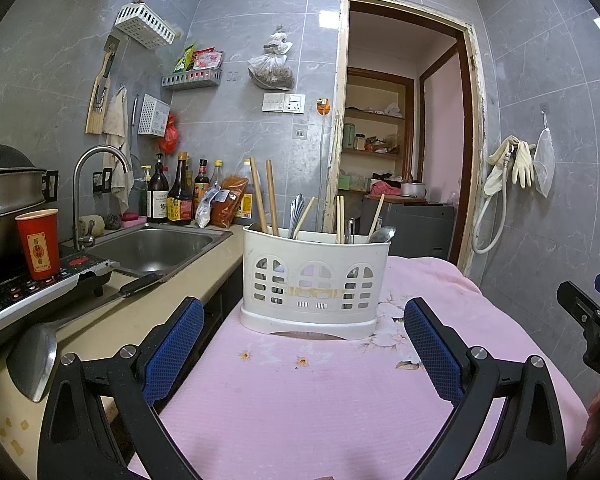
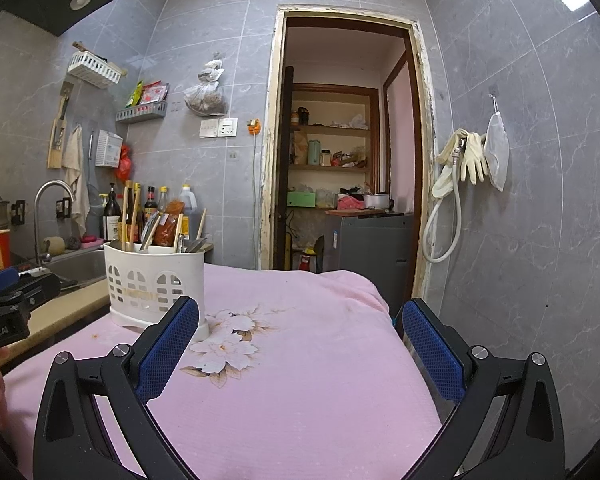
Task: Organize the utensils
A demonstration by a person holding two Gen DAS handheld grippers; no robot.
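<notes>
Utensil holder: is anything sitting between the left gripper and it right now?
Nothing visible does. The white utensil holder stands straight ahead of the open left gripper, with only bare pink cloth between them. The right gripper is off to the side, also open.

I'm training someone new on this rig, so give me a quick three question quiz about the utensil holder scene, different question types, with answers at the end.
1. True or false: the left tool is shut on a spoon.
2. Multiple choice: the white holder stands on A) the steel sink, B) the pink cloth, C) the stove.
3. Fill in: left of the holder, near the faucet, stands a red ____.

Key
1. False. Both the left tool and the right tool are open and empty.
2. B. The chopsticks and spoons sit upright inside the holder.
3. Cup.
</notes>
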